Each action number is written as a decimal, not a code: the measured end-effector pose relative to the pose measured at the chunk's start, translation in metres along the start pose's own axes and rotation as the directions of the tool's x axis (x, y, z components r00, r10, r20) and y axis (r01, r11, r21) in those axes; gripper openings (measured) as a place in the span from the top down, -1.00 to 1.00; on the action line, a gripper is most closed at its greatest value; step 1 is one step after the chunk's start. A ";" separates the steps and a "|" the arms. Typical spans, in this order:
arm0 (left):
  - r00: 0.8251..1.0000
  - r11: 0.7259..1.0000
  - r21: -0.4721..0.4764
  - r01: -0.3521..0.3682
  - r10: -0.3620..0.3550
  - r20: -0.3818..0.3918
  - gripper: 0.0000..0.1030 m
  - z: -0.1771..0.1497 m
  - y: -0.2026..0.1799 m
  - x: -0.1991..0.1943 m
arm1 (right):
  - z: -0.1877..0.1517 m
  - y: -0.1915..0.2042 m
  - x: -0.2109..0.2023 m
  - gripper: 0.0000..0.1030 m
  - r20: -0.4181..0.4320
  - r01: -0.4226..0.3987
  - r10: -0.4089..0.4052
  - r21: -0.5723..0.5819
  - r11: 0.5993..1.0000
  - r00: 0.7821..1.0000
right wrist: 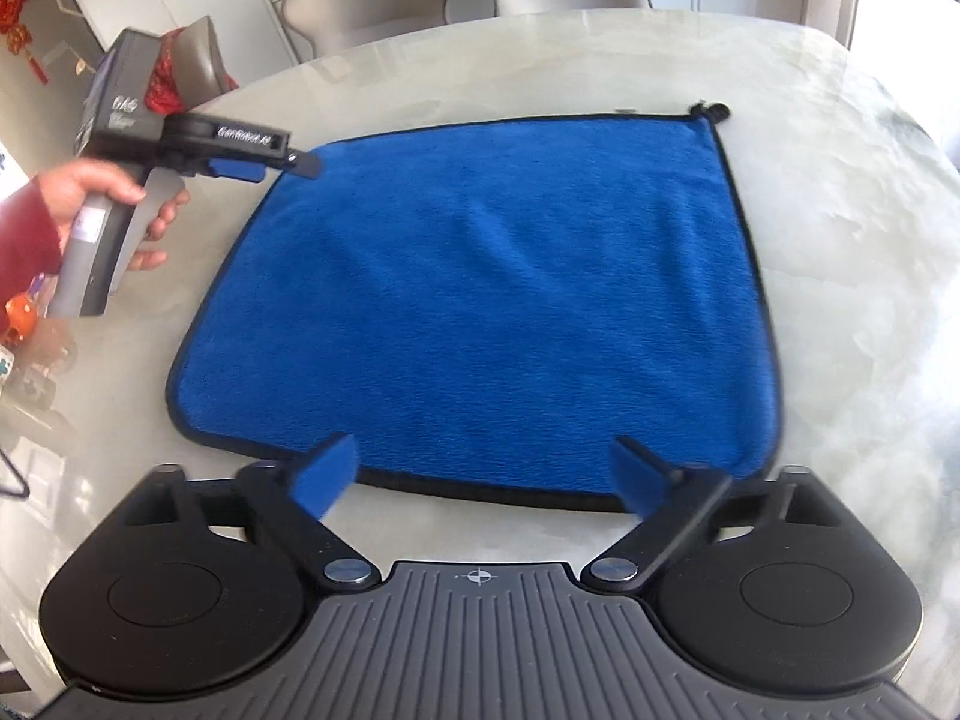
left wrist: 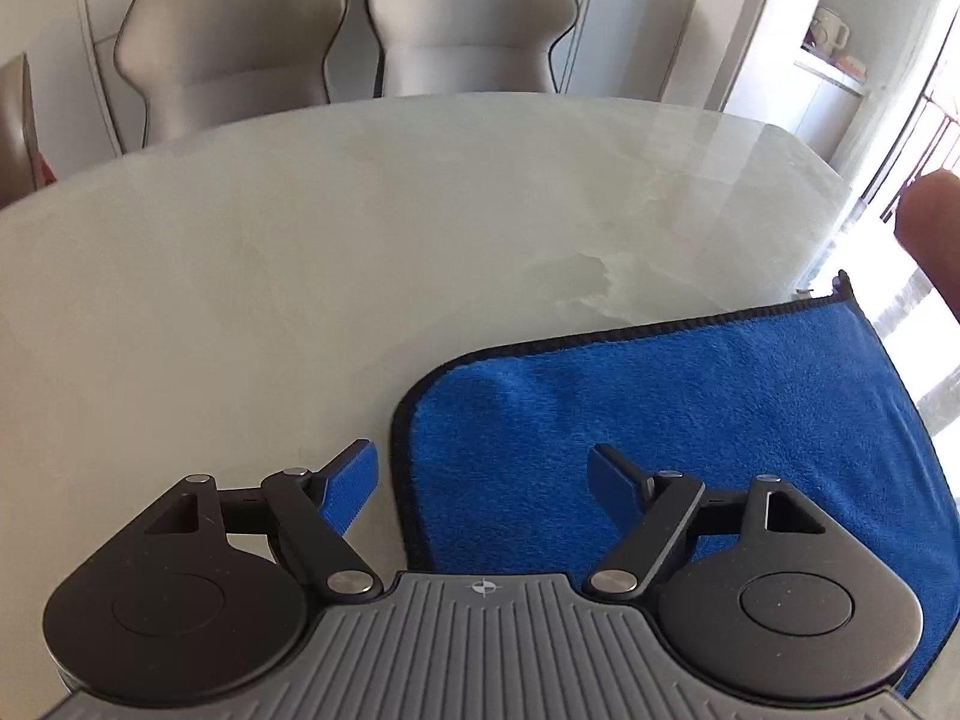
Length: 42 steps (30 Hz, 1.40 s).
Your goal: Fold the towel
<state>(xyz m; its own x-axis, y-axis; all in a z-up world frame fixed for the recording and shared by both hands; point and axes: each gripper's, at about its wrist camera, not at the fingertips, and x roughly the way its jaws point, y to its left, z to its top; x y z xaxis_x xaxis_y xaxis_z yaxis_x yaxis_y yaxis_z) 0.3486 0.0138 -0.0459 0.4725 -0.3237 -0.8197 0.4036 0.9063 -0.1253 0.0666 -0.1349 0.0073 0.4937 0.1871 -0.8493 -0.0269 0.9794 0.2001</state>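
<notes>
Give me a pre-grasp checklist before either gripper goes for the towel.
1. Blue towel spread flat in one layer on the marble table: ok, only slight ripples.
2. Left gripper open: ok; one finger is over bare table, the other over the towel, its edge between them.
3. Right gripper open: ok, fingers straddle the near hem.
4. Either gripper already holding cloth: no, both are free of it.
5. Far corner with the hanging loop lying flat: ok.
6. Table around the towel free for the fold: ok in the parts shown; the near left table edge is blurred, cannot tell.
</notes>
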 end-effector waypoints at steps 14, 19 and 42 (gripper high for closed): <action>0.997 0.999 0.007 0.049 -0.049 -0.056 -0.41 0.012 0.021 0.015 | 0.003 0.015 0.010 -0.81 -0.008 -0.015 0.015 0.036 0.999 1.000; 0.994 0.997 -0.001 0.071 -0.071 -0.078 -0.42 0.017 0.021 0.014 | 0.009 0.048 0.016 -0.83 0.035 -0.029 0.032 -0.059 0.998 0.999; 0.976 0.980 0.020 0.198 -0.196 -0.093 0.84 0.009 0.034 0.007 | 0.007 0.195 0.104 0.02 0.015 -0.059 0.079 -0.523 0.850 0.997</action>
<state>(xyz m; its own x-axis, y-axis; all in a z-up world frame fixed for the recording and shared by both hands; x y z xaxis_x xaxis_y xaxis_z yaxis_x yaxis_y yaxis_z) 0.3726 0.0400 -0.0506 0.3093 -0.4679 -0.8279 0.5045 0.8187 -0.2743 0.1190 0.0751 -0.0385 0.5035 0.2625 -0.8232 -0.5064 0.8616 -0.0350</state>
